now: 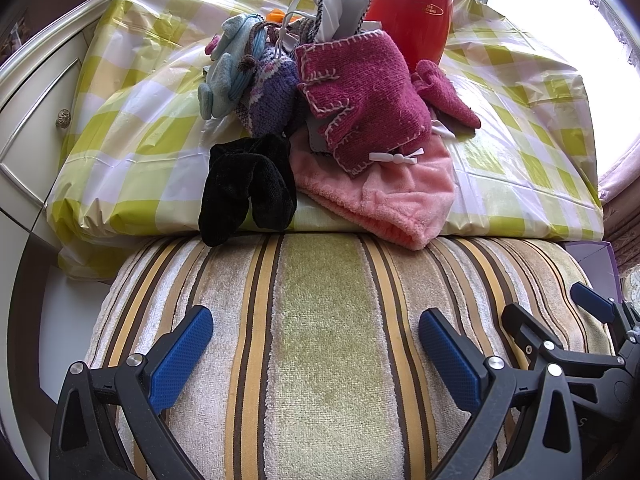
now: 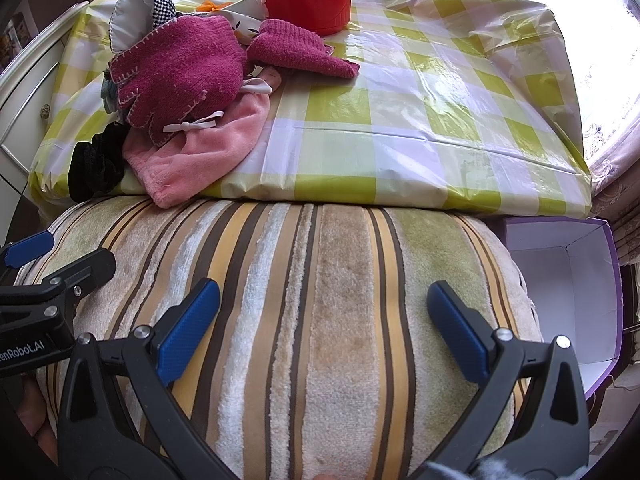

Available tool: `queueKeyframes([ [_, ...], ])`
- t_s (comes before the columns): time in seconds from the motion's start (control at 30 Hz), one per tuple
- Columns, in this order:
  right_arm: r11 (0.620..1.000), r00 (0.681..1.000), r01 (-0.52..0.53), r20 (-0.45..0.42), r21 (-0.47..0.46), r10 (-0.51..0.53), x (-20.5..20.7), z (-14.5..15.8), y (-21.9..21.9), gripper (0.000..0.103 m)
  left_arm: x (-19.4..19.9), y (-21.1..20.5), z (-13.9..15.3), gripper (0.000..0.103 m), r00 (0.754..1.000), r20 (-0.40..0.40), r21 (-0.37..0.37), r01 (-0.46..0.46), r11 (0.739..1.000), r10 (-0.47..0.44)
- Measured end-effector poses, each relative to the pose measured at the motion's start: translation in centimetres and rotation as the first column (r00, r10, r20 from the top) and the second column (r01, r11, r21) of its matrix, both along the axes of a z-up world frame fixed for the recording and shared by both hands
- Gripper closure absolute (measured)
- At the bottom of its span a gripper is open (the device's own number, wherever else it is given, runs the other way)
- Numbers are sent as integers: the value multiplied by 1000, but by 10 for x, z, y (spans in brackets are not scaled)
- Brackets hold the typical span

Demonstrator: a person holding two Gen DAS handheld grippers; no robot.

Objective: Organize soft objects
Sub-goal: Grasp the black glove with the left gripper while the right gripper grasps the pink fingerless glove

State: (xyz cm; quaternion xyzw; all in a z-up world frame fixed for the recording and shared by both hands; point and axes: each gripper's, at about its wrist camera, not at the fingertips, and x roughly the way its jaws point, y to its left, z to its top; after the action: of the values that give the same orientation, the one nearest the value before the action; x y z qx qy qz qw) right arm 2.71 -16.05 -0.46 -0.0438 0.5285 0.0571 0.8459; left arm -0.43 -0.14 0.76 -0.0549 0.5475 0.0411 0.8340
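Strong daylight pours in from the window (image 1: 560, 20) on the right, blown out to white in both views. It leaves bright glare on the glossy tablecloth (image 2: 420, 92). Foreground stays evenly lit and sharp. Fisheye distortion bends the edges, and the corners go black.

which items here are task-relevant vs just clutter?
Job:
magenta knit piece
pink fleece
black socks
purple knit item
light blue plush
purple box, likely the bin

Lying about:
red flask
striped cushion
checked tablecloth
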Motion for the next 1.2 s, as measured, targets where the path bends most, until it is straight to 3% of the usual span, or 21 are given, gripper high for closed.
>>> queueKeyframes([
  [0.2, 1000, 1000, -2, 11, 25, 2, -13, 7, -8, 0, -6, 2, 9, 0, 999, 8, 13, 39, 999, -39],
  [0.27, 1000, 1000, -8, 7, 19, 8, -11, 6, -5, 0, -9, 11, 11, 5, 999, 31, 13, 13, 1000, -13],
  [0.33, 1000, 1000, -17, 7, 19, 17, -7, 9, -4, 0, -11, 24, 16, 15, 996, 69, -14, -47, 999, 47],
  [0.47, 998, 999, -52, 10, 43, 52, 7, 14, -2, 1, 0, 48, 18, 17, 984, 107, -130, -128, 983, 142],
  [0.57, 993, 994, -100, 55, 55, 97, 24, 25, 4, 1, 19, 55, 13, 19, 981, 91, -136, -160, 978, 173],
  [0.63, 991, 989, -121, 93, 60, 115, 39, 33, 6, 1, 32, 57, 7, 30, 979, 61, -109, -186, 976, 193],
  [0.73, 989, 984, -118, 143, 91, 104, 66, 43, 2, 1, 49, 69, -5, 38, 974, 20, -131, -220, 967, 224],
  [0.83, 982, 981, -130, 160, 135, 108, 98, 44, 2, 1, 63, 79, -14, 39, 971, -5, -149, -238, 960, 240],
  [1.1, 962, 976, -192, 140, 192, 167, 151, 30, 16, 1, 96, 91, -21, 62, 968, 3, -152, -249, 957, 252],
  [1.2, 931, 961, -260, 165, 256, 223, 152, 31, 25, 1, 100, 93, -18, 67, 967, 41, -163, -240, 957, 250],
])
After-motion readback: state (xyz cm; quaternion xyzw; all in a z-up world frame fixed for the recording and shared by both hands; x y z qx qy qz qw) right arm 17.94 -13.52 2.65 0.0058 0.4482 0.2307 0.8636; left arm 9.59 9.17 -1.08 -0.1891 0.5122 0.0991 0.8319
